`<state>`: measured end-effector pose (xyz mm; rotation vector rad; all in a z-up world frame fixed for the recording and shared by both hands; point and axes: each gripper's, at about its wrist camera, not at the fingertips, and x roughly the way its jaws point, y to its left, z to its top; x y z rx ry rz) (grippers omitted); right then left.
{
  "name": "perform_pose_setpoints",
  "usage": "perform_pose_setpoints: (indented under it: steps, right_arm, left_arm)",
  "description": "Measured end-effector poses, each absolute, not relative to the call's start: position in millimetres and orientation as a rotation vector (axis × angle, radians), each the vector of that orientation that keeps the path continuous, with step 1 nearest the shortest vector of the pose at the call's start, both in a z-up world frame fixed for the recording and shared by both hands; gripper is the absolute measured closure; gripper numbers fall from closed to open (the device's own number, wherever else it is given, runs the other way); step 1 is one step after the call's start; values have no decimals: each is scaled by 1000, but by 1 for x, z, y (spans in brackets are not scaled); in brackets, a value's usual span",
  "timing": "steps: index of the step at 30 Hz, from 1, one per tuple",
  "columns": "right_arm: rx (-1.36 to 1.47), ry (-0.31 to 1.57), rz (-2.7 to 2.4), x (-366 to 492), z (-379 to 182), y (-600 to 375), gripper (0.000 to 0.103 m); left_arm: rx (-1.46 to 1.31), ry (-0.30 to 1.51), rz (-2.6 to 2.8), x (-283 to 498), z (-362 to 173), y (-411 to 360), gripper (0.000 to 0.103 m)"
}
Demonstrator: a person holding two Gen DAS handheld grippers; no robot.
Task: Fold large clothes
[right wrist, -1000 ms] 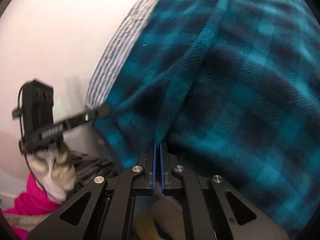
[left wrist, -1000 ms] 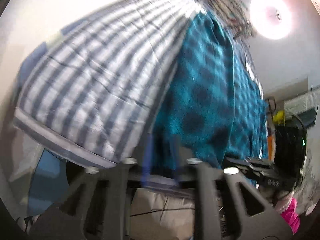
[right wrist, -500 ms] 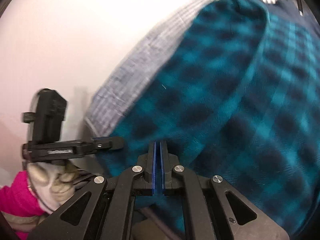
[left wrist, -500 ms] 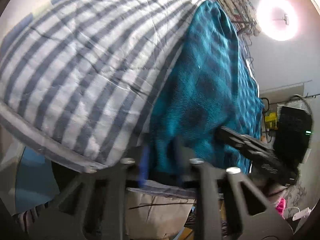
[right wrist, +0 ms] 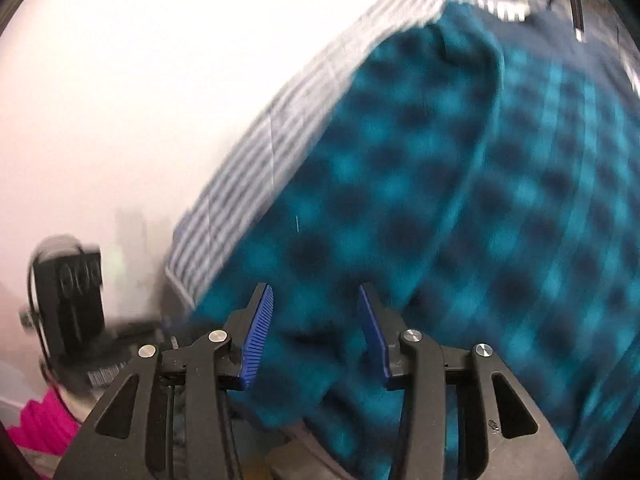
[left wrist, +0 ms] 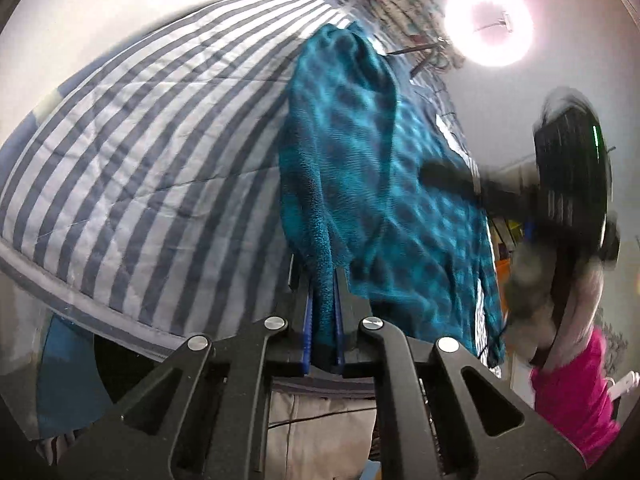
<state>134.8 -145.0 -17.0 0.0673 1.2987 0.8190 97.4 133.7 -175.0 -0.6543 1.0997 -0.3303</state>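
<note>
**Two tongs at one teal fleece: left clamped, right letting go**

Left wrist view: the left tongs (left wrist: 323, 304) are pinched tight on a folded edge of the teal checked fleece garment (left wrist: 360, 168), with the cloth squeezed between the blue pads (left wrist: 307, 328) and running up and away from them. The garment lies draped over a bed covered by a blue-and-white striped quilt (left wrist: 152, 152), which spreads to the left of the fleece. A round ceiling lamp (left wrist: 489, 26) glares at the upper right. At the right edge, blurred, the right tongs (left wrist: 444, 178) reach in over the fleece, carried by a hand (left wrist: 532, 280) above a bright pink sleeve (left wrist: 568, 392).

Right wrist view: the right tongs (right wrist: 316, 328) stand partly apart and their jaws are opening; the fleece garment (right wrist: 440, 208) lies between and beyond the blue pads (right wrist: 258, 336), but the pads do not press on it. The whole picture is smeared by motion. The striped quilt (right wrist: 256, 184) shows as a band along the fleece's left edge, against a pale wall. At the lower left sits the body of the left tongs (right wrist: 76, 292), blurred, with a strip of pink sleeve (right wrist: 44, 424) below it.
</note>
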Motion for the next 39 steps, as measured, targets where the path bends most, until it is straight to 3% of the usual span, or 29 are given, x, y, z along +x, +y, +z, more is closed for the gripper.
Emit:
perform_pose_setpoints:
  steps: [3,24,25,27,29,39]
  right_arm:
    - [64,1322,805,163,-11,-125,51]
    - [-208,1450,521,266,-110,-24,50]
    - [-223,1436,526,266,-109,-24,52]
    - [-279,1409,508,265,-107,-25,80]
    - [-280,1393,505,268,-104,-32,96]
    - [149,1311,645,273,-66,-133,98]
  left_arm:
    - [-631,1088,-353,97,-171,130,97]
    - [-480,1084,-406,116,-166,73,98]
    - [-472,1085,-406,118,-165,70,98]
    - [-450,1086,-404,115,-163,55,98]
    - [-423,1087,-408,115,-162,35,98]
    - [-199,1065,-448,121,-159,-43,98]
